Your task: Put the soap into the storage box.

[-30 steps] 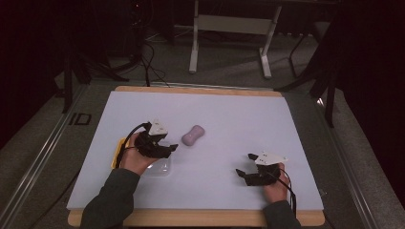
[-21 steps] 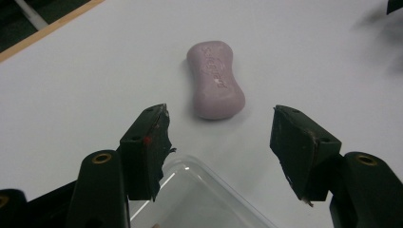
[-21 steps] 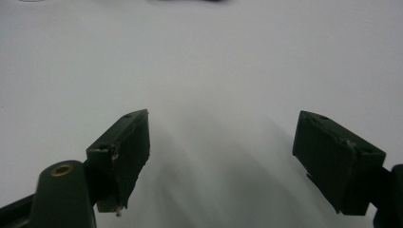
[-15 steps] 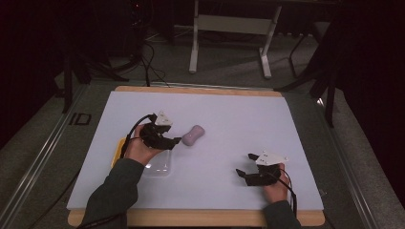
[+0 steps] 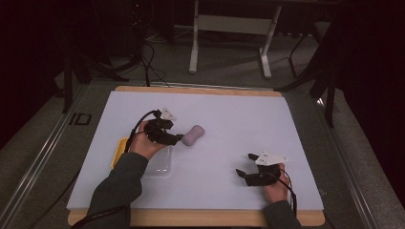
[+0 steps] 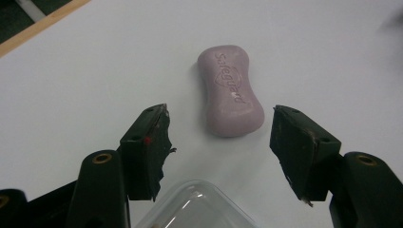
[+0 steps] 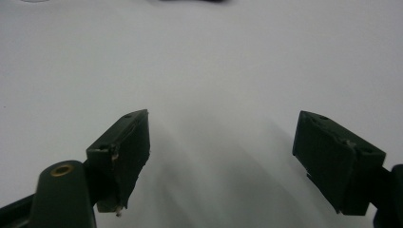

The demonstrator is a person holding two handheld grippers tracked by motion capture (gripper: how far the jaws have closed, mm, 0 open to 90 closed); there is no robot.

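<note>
I have the left claw (image 6: 218, 142) spread wide and empty, with the soap bar (image 6: 230, 90) lying flat on the white desk (image 5: 229, 119) just above centre in the left gripper view, a little ahead of the tips and not yet between them. In the high view the soap (image 5: 193, 135) sits left of centre, just right of my left hand. My worry is that the bar is rounded and waisted: if I close off-centre, it may squirt forward or twist. The clear plastic box (image 6: 197, 209) sits right under the claw at the bottom edge, and I could knock it. My right claw (image 7: 221, 156) rests released, holding nothing.
</note>
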